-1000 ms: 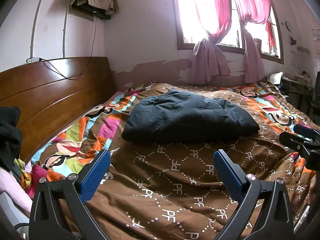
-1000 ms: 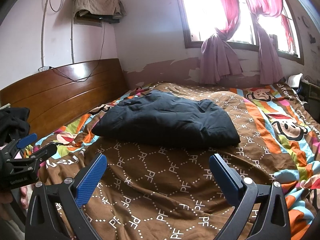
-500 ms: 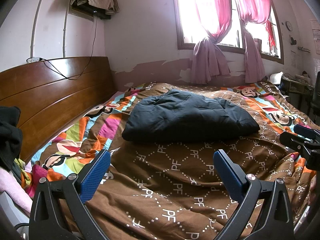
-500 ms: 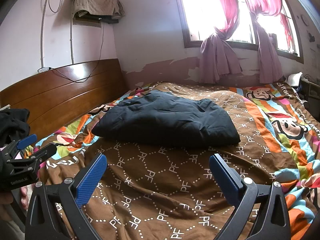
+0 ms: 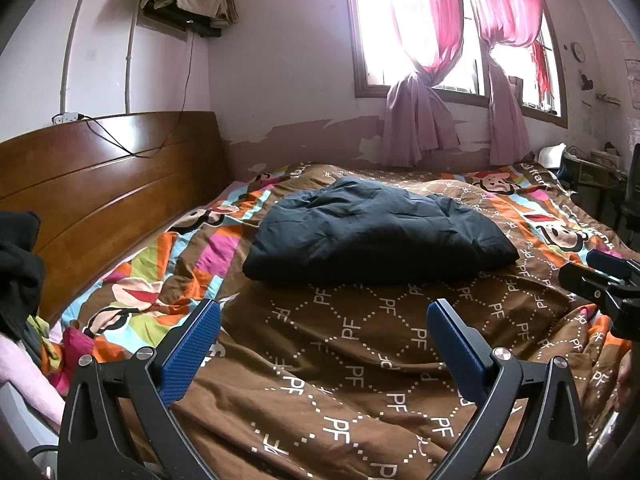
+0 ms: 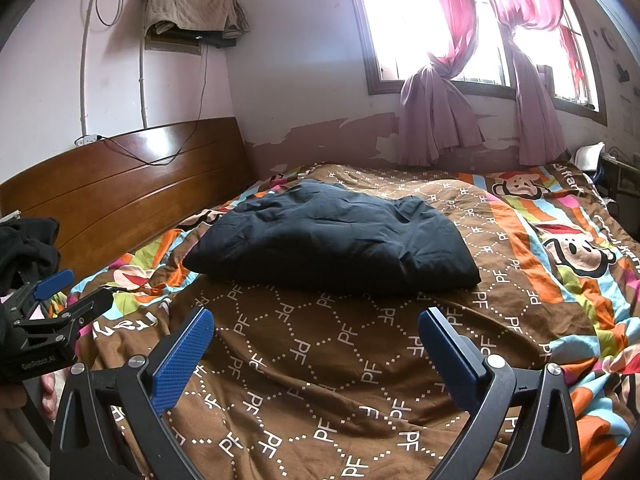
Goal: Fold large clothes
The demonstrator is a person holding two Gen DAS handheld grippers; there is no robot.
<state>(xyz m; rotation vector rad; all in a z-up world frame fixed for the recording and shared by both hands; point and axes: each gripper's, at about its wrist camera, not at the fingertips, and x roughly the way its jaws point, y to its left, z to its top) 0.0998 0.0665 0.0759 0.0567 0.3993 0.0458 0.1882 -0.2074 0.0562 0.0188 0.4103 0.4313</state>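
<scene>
On bed quilt (image 5: 360, 344): folded dark garment (image 5: 376, 236) (untouched), left tool (image 5: 324, 336) & right tool (image 6: 316, 340) both wide, nothing held.

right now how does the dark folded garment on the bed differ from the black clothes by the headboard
The dark folded garment lies mid-bed as one puffy, squared bundle with tidy edges; the black clothes sit in a loose, shapeless heap at the bed's side near the headboard. The garment shows whole; the heap is cut by the frame. Neither is touched by a claw.
</scene>
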